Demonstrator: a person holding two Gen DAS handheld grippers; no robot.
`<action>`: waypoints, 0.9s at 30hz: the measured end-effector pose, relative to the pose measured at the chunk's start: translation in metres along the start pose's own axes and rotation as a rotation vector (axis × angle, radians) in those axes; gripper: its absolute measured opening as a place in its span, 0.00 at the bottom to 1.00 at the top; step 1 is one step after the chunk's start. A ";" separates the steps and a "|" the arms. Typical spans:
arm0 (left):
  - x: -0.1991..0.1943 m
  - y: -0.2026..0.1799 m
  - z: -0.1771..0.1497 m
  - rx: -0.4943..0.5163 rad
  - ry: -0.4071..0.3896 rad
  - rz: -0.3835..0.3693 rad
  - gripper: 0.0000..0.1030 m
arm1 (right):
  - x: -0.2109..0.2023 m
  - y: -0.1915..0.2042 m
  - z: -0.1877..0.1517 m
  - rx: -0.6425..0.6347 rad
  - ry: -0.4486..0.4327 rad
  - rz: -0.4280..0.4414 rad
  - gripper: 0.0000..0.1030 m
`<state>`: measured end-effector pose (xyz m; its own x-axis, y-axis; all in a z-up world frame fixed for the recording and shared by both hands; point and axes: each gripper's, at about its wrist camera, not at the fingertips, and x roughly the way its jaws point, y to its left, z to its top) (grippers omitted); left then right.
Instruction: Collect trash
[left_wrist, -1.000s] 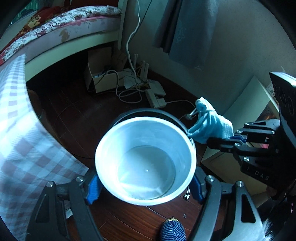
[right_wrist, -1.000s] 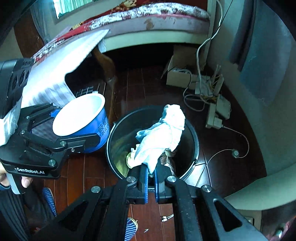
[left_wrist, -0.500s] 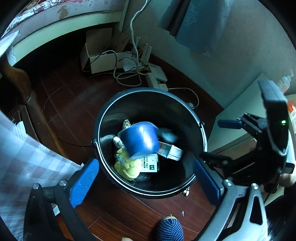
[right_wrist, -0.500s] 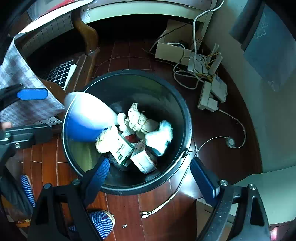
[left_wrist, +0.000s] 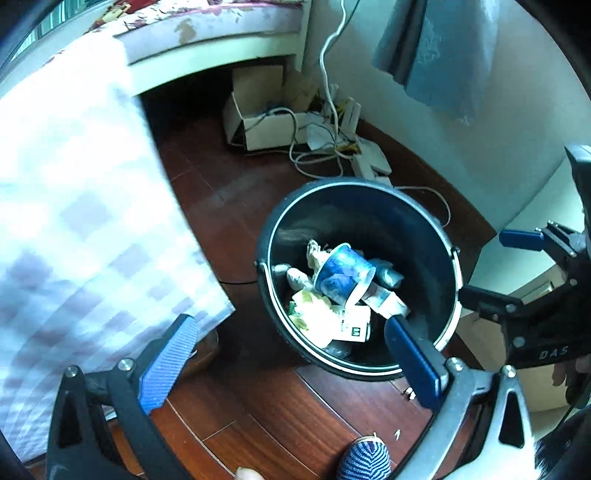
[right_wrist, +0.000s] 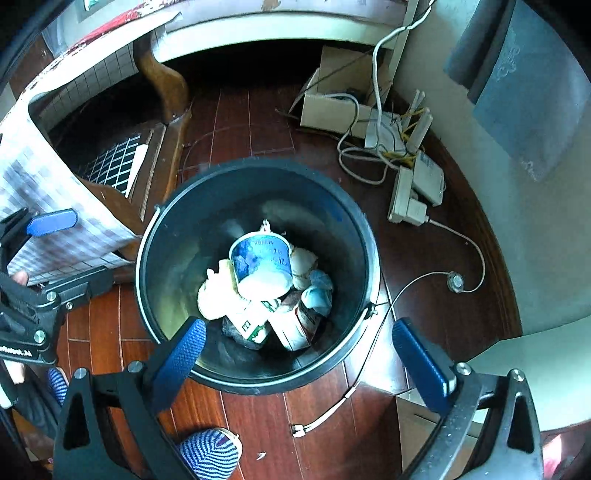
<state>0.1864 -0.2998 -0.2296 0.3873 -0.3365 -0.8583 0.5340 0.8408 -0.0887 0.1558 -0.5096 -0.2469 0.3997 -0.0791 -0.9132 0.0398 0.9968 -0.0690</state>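
Blue cup (right_wrist: 263, 264) and crumpled tissue (right_wrist: 319, 291) lying inside the black bin (right_wrist: 173, 221), atop cartons. Left gripper (left_wrist: 291, 363) and right gripper (right_wrist: 295, 363) above the bin, both spread wide, empty. Probably dropped off; any trash elsewhere unseen.

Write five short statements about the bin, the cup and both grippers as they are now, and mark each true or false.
1. The blue cup lies inside the black bin. True.
2. The left gripper grips the cup. False: it is open and empty.
3. The right gripper is open. True.
4. The bin stands on a table. False: it stands on the wooden floor.
5. A carton lies in the bin below the cup. True.
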 end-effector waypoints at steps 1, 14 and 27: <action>-0.004 0.001 -0.001 -0.005 -0.006 0.005 0.99 | -0.004 0.003 0.000 0.001 -0.009 -0.003 0.99; -0.072 0.023 -0.008 -0.048 -0.103 0.059 0.99 | -0.062 0.049 -0.004 0.030 -0.103 0.017 0.99; -0.182 0.054 -0.019 -0.071 -0.240 0.165 0.99 | -0.164 0.109 0.007 0.025 -0.273 0.012 0.99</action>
<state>0.1304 -0.1855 -0.0871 0.6358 -0.2759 -0.7208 0.3980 0.9174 -0.0001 0.1011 -0.3878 -0.1020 0.6326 -0.0705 -0.7713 0.0550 0.9974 -0.0460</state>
